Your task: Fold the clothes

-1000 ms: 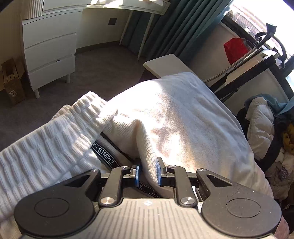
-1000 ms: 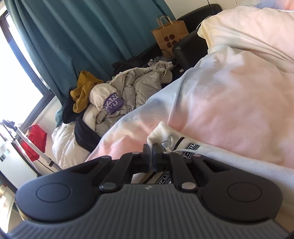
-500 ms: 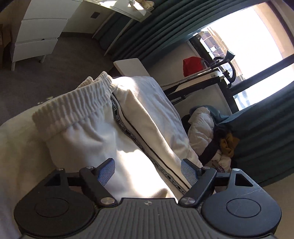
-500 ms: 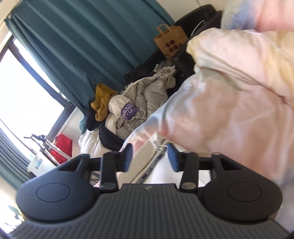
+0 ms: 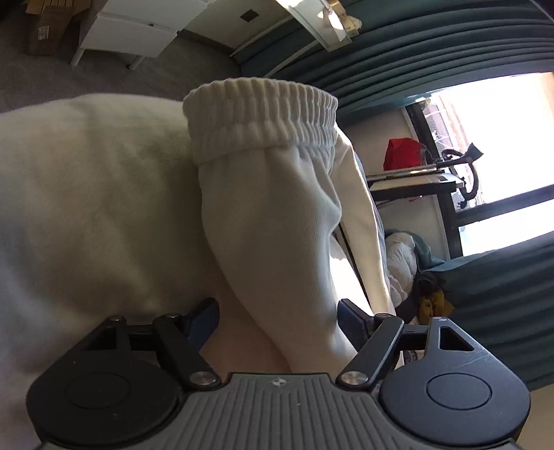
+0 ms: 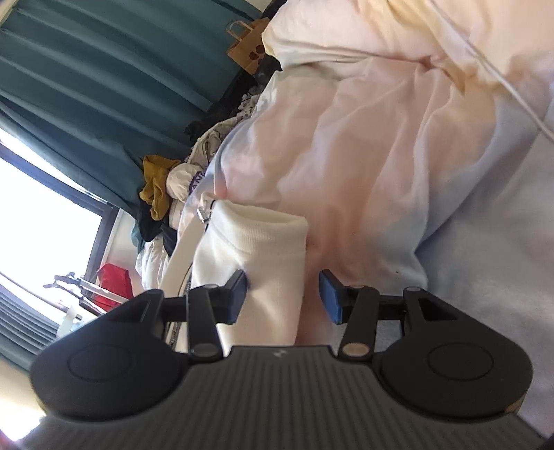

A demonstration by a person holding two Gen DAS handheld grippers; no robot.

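Observation:
White sweatpants (image 5: 277,221) lie folded on the pale bedcover (image 5: 86,207). In the left wrist view the ribbed elastic band (image 5: 261,114) is at the top and the cloth runs down between the jaws. My left gripper (image 5: 278,316) is open, its blue pads either side of the cloth. In the right wrist view a folded white end of the sweatpants (image 6: 263,256) with a metal drawstring tip (image 6: 202,216) lies on the bedcover (image 6: 381,155). My right gripper (image 6: 282,294) is open around that end, not clamping it.
A pile of clothes (image 6: 173,183) lies by teal curtains (image 6: 86,69) and a bright window. A paper bag (image 6: 247,48) stands beyond the bed. A white drawer unit (image 5: 128,31), a red bag (image 5: 403,154) and a black stand (image 5: 415,180) are past the bed.
Both grippers were shut on the sweatpants a second ago. Both have opened and let go. Both cameras have tilted, and the sweatpants now lie folded on the bed.

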